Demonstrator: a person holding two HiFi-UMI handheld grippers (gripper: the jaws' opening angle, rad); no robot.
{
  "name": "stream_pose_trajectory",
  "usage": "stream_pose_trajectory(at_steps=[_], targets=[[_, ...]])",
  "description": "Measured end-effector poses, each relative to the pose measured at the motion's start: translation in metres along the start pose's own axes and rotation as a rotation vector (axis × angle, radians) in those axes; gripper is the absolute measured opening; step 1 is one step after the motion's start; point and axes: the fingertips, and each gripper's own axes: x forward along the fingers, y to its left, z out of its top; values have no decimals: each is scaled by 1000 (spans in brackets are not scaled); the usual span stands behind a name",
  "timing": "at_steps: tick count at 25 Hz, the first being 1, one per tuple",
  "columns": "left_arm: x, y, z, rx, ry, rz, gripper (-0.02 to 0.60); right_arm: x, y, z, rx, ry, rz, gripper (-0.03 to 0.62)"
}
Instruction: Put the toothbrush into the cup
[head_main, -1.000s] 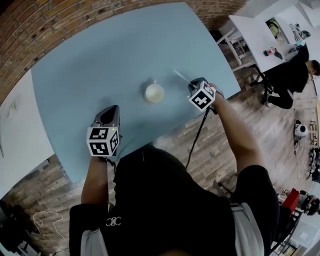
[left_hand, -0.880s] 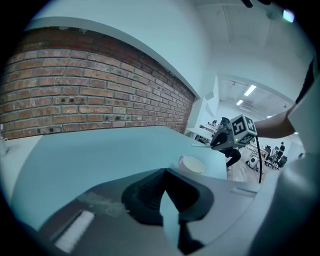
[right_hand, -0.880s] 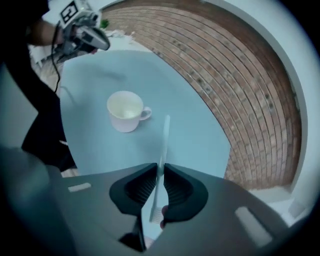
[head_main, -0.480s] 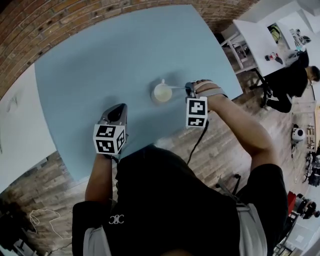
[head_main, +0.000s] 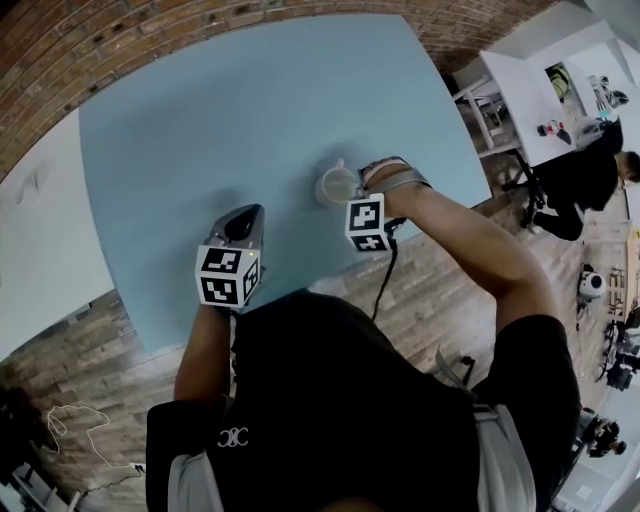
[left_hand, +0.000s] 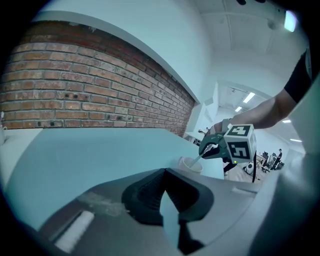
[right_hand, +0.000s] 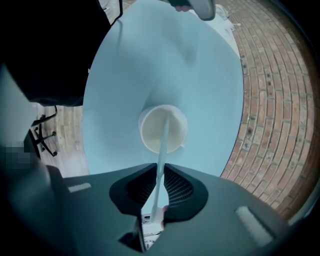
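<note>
Toothbrush: the slim white plastic toothbrush (right_hand: 163, 145) is pinched by its handle between my right gripper's jaws and sticks out straight ahead of them.
Brush end: it slants down from the jaw tips to the open mouth of the cup; I cannot tell how deep it goes in.
Cup: the small round cream-white cup (right_hand: 143, 131) stands upright just beyond my right gripper's jaw tips and below them, with a small handle on its side.
Right gripper: my right gripper (right_hand: 160, 170) points steeply down at the cup, its ribbed dark pads closed on the toothbrush handle.
Left gripper: my left gripper (left_hand: 164, 171) has its jaws pressed together with nothing between them; it sits well apart from the cup, which lies ahead of it and off to its right.
Table: the light blue tabletop (head_main: 200, 130) lies under both grippers and bears the cup.
Wall: a red brick wall (left_hand: 75, 90) runs beyond the table's far edge, ahead of my left gripper.
</note>
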Motion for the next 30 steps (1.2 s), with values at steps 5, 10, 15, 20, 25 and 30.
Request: stream_pose_trajectory(at_steps=[5, 10, 15, 20, 25, 30], targets=[[-1, 1, -8, -13, 9, 11, 8, 15, 0, 10, -50, 35, 34, 55], [-5, 5, -14, -24, 16, 21, 8, 17, -4, 18, -69, 20, 46, 66], [-3, 5, -17, -10, 27, 12, 8, 11, -7, 15, -30, -15, 47, 161], [2, 1, -7, 27, 28, -10, 8, -22, -32, 11, 163, -152, -52, 161], [8, -7, 7, 73, 20, -28, 8, -72, -53, -3, 595, -477, -142, 126], [17, -6, 21, 94, -9, -28, 8, -95, -66, -60, 1075, -662, -400, 11]])
